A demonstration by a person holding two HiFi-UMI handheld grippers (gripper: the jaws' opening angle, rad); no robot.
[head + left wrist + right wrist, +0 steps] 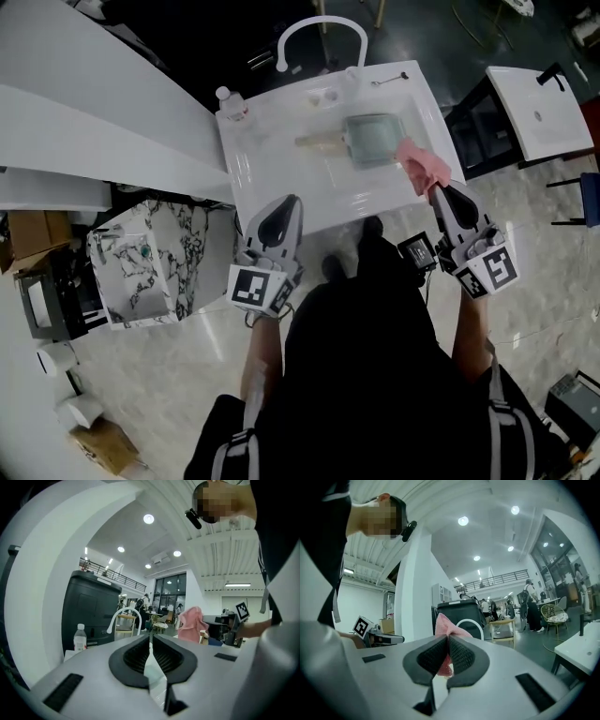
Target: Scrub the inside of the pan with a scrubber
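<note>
A square grey pan [375, 139] with a pale handle lies in the white sink table [272, 178]. My right gripper [434, 188] hangs at the table's front right corner, shut on a pink scrubber cloth [424, 167] just right of the pan. In the right gripper view the pink cloth [449, 626] sticks up from the closed jaws of that gripper [446, 641]. The left gripper [292, 200] is over the table's front edge, left of the pan, shut and holding nothing. In the left gripper view its jaws [150, 638] meet, with the pink cloth [191, 623] beyond.
A white faucet [319, 33] arches at the table's back, with a water bottle [232, 101] at the back left and a spoon [389, 80] at the back right. A marble-patterned cabinet [150, 262] stands left of me. Another white table [539, 108] is at the right.
</note>
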